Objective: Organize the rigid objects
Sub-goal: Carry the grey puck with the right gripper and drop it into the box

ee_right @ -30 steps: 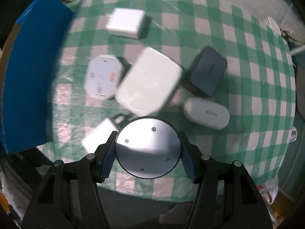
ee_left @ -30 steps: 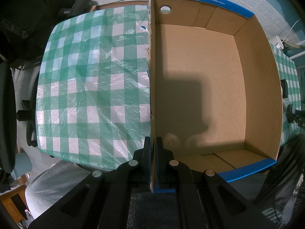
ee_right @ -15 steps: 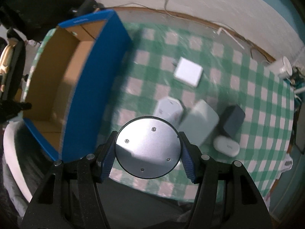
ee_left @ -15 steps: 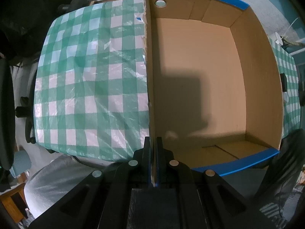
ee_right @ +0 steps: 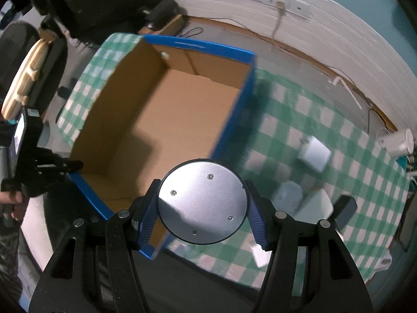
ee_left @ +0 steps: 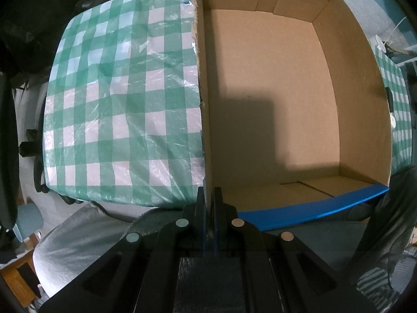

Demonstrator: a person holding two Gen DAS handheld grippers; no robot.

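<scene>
Left claw (ee_left: 208,195) pinched shut on box (ee_left: 273,99) wall, box resting on checked surface (ee_left: 117,104). Right claw (ee_right: 202,206) clamped around round metal disc (ee_right: 202,204), held above box's near corner.

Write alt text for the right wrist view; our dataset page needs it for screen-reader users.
The right gripper holds a round silver disc between its blue-padded fingers, above the near corner of an open blue cardboard box. The box sits on a green-checked tablecloth; blurred white and dark devices lie to its right.
</scene>
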